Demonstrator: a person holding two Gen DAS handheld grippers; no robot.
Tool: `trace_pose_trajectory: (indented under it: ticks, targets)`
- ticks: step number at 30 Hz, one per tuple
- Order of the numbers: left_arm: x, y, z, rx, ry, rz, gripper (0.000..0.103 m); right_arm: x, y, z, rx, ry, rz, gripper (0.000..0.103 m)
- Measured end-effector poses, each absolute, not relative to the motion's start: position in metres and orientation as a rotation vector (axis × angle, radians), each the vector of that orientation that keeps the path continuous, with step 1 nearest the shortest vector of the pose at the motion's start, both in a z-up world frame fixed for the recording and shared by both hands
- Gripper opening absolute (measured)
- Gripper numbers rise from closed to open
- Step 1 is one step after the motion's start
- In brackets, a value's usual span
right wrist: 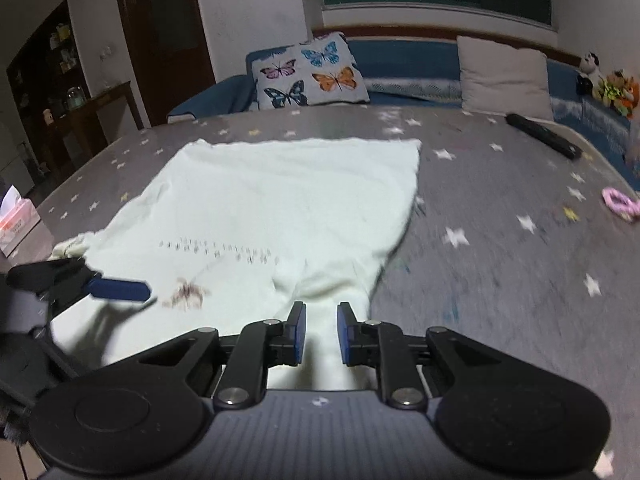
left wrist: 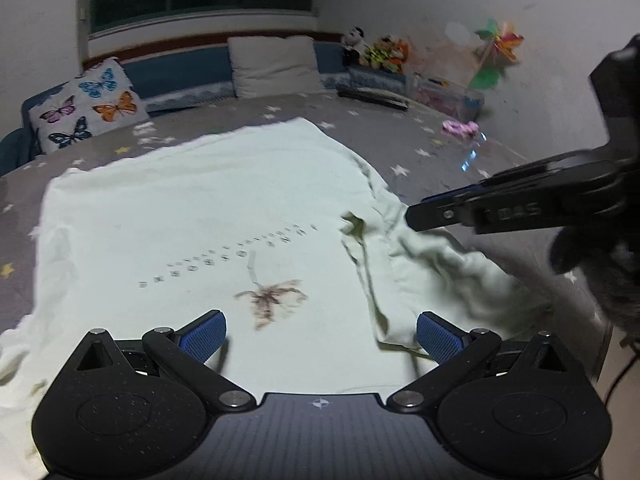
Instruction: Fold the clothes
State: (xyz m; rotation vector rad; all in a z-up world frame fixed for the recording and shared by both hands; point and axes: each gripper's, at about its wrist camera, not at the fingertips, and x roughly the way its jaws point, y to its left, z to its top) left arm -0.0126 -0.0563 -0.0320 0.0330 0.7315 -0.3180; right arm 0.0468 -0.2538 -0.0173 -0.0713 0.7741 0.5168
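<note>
Shirt [right wrist: 280,200]: lying spread on the bed [right wrist: 500,240], sleeve bunched. You are gripping that sleeve in the right tool [right wrist: 321,330], jaws narrow; your left tool [left wrist: 322,338] is hovering wide, holding nothing. Step, likely: sleeve fold. Next move is calling for carrying it inward.

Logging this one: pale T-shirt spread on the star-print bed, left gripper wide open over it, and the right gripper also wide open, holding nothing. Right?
Not quite. The right gripper is not wide open: the right wrist view shows its jaws drawn close on a bunched fold of the T-shirt. The rest holds: the shirt lies spread on the star-print bed, and the left gripper is wide open over it.
</note>
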Motion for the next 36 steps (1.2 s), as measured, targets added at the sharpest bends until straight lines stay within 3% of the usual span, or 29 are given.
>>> trace_pose_trajectory:
  ticks: [13,22,26,31,34,36]
  targets:
    - [-0.062,0.057,-0.009,-0.082,0.657,0.039,0.101,0.061,-0.229,-0.026,-0.106,0.789,0.517,0.018]
    - [-0.098,0.134,-0.017,-0.196,0.663,0.336,0.083,0.039,-0.228,-0.017,-0.107,0.773,0.552,0.021]
    - [-0.107,0.149,-0.024,-0.242,0.687,0.369,0.081,0.036,-0.226,-0.016,-0.097,0.773,0.557,0.021]
    - [-0.108,0.153,-0.033,-0.286,0.701,0.355,0.065,0.032,-0.22,-0.014,-0.106,0.772,0.568,0.021]
    - [-0.11,0.154,-0.035,-0.3,0.695,0.34,0.05,0.031,-0.22,-0.013,-0.106,0.771,0.565,0.021]
    - [-0.111,0.156,-0.036,-0.314,0.688,0.32,0.028,0.03,-0.22,-0.013,-0.104,0.77,0.561,0.021]
